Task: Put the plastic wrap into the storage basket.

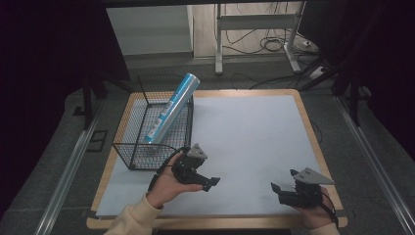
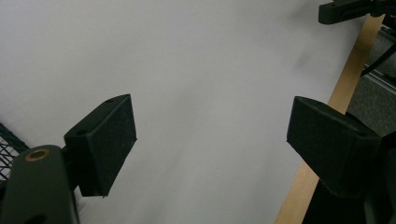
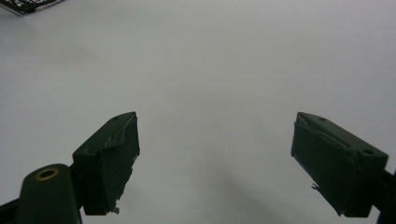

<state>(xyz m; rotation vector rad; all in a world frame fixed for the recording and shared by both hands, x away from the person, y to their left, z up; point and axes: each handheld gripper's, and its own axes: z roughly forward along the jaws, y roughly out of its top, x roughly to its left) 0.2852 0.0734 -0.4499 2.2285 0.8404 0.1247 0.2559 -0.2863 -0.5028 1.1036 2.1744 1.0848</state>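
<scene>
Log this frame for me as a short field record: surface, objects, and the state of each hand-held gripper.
surface: wooden-edged table covered by a white sheet
container: black wire basket at the table's left side
object: blue tube leaning tilted in the basket, top end above its rim
left hand-held gripper: open, holding nothing, over the sheet beside the basket
right hand-held gripper: open, holding nothing, near the front right edge

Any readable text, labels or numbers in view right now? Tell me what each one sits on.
Blue tube leaning in the wire basket: a white label band with dark print runs along it, too small and blurred to read.
No other text is visible in any view.
</scene>
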